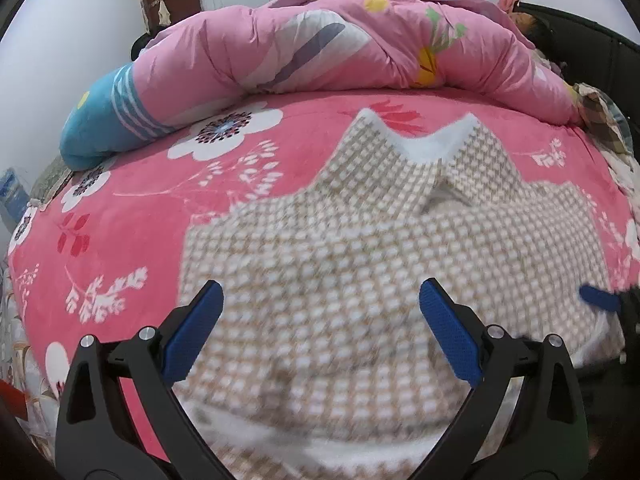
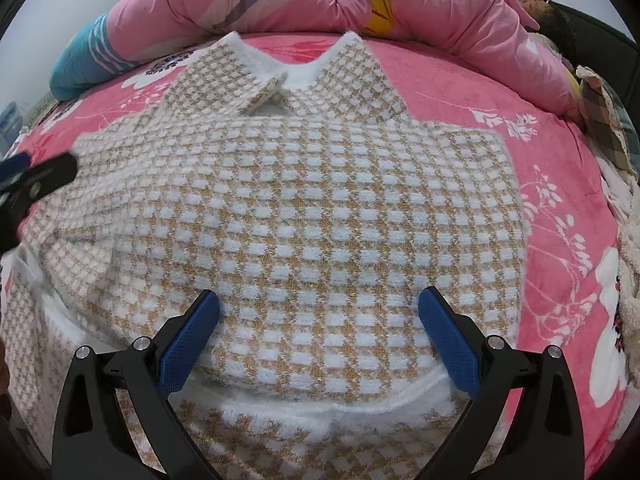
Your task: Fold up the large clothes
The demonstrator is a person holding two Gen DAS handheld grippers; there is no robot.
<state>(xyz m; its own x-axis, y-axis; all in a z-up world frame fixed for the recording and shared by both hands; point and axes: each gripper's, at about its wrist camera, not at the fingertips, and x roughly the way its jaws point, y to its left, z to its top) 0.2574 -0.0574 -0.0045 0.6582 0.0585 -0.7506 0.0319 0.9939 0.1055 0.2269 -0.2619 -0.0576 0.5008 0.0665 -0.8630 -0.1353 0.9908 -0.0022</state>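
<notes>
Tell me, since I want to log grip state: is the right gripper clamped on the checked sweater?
No, the right gripper stands open above the checked sweater, its blue pads wide apart with no fabric pinched between them.

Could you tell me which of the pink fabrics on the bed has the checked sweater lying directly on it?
The flat deep-pink floral blanket lies under the checked sweater. The paler pink duvet is bunched up beyond the collar, apart from it.

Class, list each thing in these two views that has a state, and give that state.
left gripper: open, empty, above the sweater
right gripper: open, empty, above the sweater
sweater: lying flat on the bedsheet, partly folded, collar spread
quilt: bunched up behind the sweater
bedsheet: spread out
</notes>
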